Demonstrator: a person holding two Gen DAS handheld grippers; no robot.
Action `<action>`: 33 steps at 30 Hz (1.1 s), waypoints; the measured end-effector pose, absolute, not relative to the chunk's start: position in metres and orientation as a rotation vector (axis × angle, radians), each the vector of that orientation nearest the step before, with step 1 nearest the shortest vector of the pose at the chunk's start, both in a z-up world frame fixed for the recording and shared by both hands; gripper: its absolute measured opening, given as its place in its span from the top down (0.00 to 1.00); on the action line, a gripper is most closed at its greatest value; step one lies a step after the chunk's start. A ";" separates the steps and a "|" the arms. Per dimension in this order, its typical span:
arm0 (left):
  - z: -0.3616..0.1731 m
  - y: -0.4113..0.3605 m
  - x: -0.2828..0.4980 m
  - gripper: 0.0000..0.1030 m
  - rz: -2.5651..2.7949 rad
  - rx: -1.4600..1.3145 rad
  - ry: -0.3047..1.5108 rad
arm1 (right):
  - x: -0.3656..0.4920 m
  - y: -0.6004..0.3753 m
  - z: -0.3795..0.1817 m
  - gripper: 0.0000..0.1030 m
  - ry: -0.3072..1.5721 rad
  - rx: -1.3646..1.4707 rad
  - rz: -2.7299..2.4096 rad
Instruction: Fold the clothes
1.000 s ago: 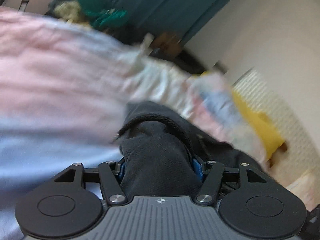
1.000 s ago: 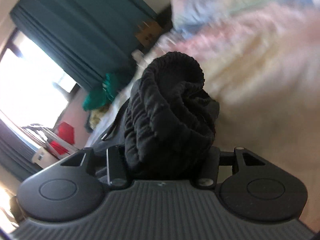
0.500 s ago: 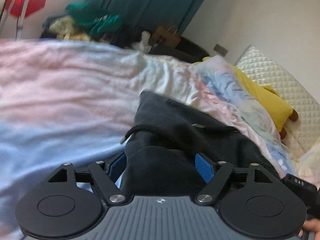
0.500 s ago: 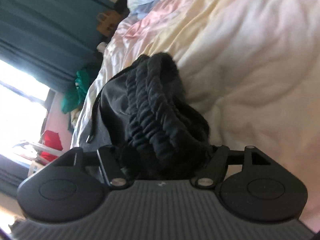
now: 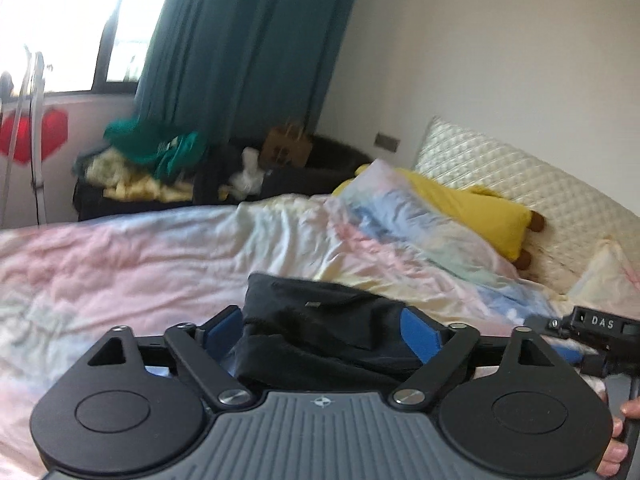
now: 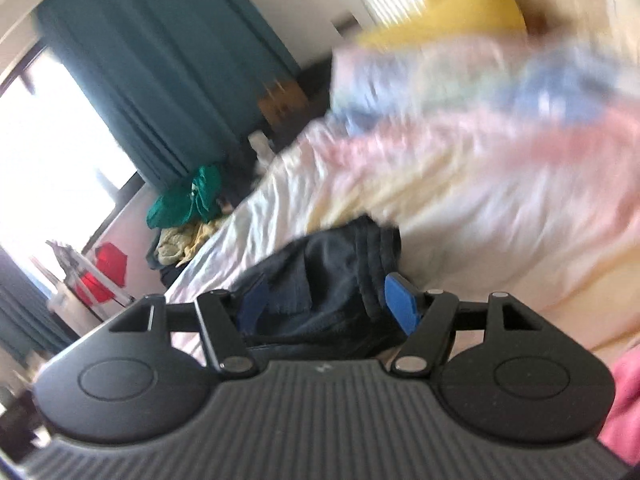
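A folded black garment (image 5: 320,320) lies on the pastel duvet (image 5: 140,256) just in front of both grippers. My left gripper (image 5: 320,332) is open, its blue pads (image 5: 420,332) spread on either side of the garment's near edge. My right gripper (image 6: 324,300) is open too, blue pads (image 6: 400,304) apart, with the same garment (image 6: 328,264) lying between and beyond them. The right gripper's body also shows at the right edge of the left wrist view (image 5: 600,332). The right wrist view is blurred by motion.
A pastel pillow (image 5: 408,216), a yellow cushion (image 5: 480,204) and a quilted headboard (image 5: 520,184) lie at the bed's head. Teal curtains (image 5: 240,60), a clothes pile (image 5: 152,156) and a paper bag (image 5: 286,146) stand beyond the bed. Pink cloth (image 6: 624,408) shows bottom right.
Both grippers have opened and let go of the black garment, which now lies flat on the duvet. Both have drawn back and tilted up.
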State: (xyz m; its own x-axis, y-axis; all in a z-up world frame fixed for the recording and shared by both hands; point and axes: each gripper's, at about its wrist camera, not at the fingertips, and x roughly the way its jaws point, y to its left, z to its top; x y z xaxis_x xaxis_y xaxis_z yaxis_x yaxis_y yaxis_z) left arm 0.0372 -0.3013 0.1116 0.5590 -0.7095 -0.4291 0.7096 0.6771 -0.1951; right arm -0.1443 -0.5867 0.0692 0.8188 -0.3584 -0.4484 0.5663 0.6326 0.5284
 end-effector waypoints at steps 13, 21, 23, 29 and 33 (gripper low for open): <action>0.148 -0.230 -0.079 0.00 -0.739 0.065 0.344 | -0.203 -0.445 0.126 0.11 0.218 0.298 -0.480; 0.118 -0.190 -0.100 0.00 -0.661 0.093 0.330 | -0.200 -0.389 0.103 0.11 0.233 0.175 -0.490; 0.111 -0.181 -0.100 0.00 -0.656 0.080 0.334 | -0.197 -0.385 0.094 0.11 0.245 0.173 -0.498; 0.090 -0.174 -0.092 0.00 -0.653 0.096 0.351 | -0.187 -0.374 0.068 0.11 0.282 0.167 -0.521; 0.076 -0.178 -0.084 0.00 -0.654 0.103 0.367 | -0.181 -0.367 0.050 0.11 0.306 0.161 -0.539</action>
State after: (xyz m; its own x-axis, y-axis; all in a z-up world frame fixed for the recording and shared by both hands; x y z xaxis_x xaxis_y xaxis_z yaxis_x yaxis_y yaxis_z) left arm -0.0835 -0.1780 0.0759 0.7320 -0.5753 -0.3651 0.6113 0.7911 -0.0209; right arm -0.1811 -0.3668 0.0500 0.8144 -0.4790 -0.3277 0.5267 0.8471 0.0707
